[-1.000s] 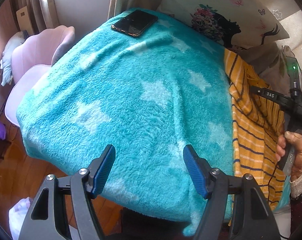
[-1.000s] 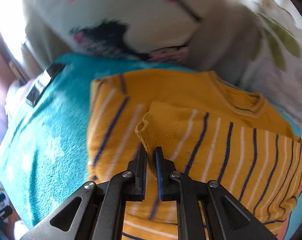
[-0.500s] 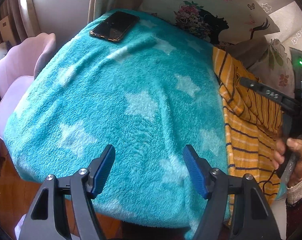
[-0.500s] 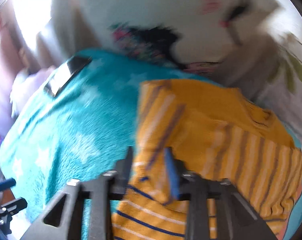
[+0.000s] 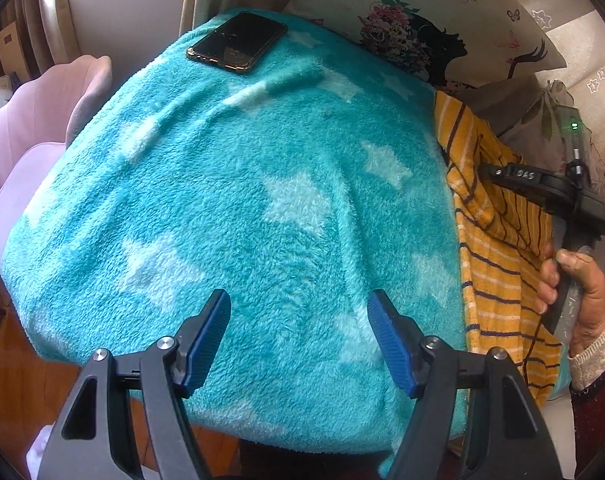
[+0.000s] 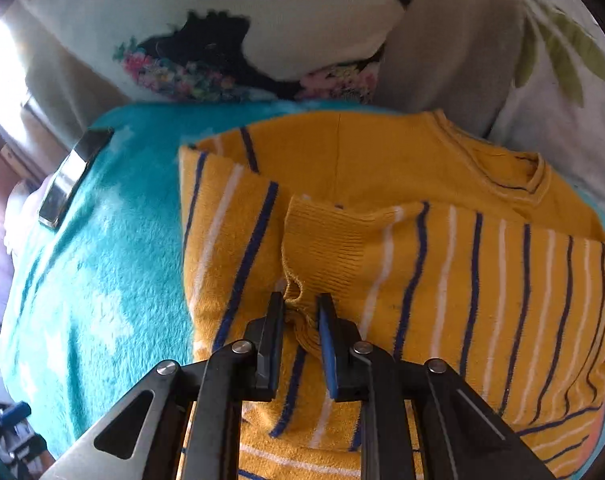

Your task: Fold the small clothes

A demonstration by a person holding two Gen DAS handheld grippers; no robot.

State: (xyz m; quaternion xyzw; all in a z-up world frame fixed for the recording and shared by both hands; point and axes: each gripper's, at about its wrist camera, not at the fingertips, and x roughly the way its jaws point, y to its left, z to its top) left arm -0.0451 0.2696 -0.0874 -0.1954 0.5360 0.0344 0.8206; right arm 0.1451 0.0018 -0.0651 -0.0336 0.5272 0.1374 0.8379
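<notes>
A small yellow sweater [image 6: 442, 264] with blue and white stripes lies on a teal star blanket [image 5: 238, 208], its sleeve folded across the body. The sleeve's ribbed cuff [image 6: 322, 248] lies just ahead of my right gripper [image 6: 300, 312], whose jaws stand slightly apart with the cuff's edge loose between them. In the left wrist view the sweater [image 5: 498, 264] is at the right edge and the right gripper's fingertips are hidden over it. My left gripper [image 5: 298, 320] is open and empty above the blanket's near part.
A black phone [image 5: 238, 40] lies on the blanket's far left corner; it also shows in the right wrist view [image 6: 74, 176]. Printed pillows [image 5: 442, 28] stand behind the blanket. A pink chair [image 5: 38, 132] is left of the blanket. Wooden floor lies below.
My right gripper carried the sleeve across the sweater's body and its jaws have parted, leaving the cuff lying on the sweater. The left gripper stayed open and shifted only slightly.
</notes>
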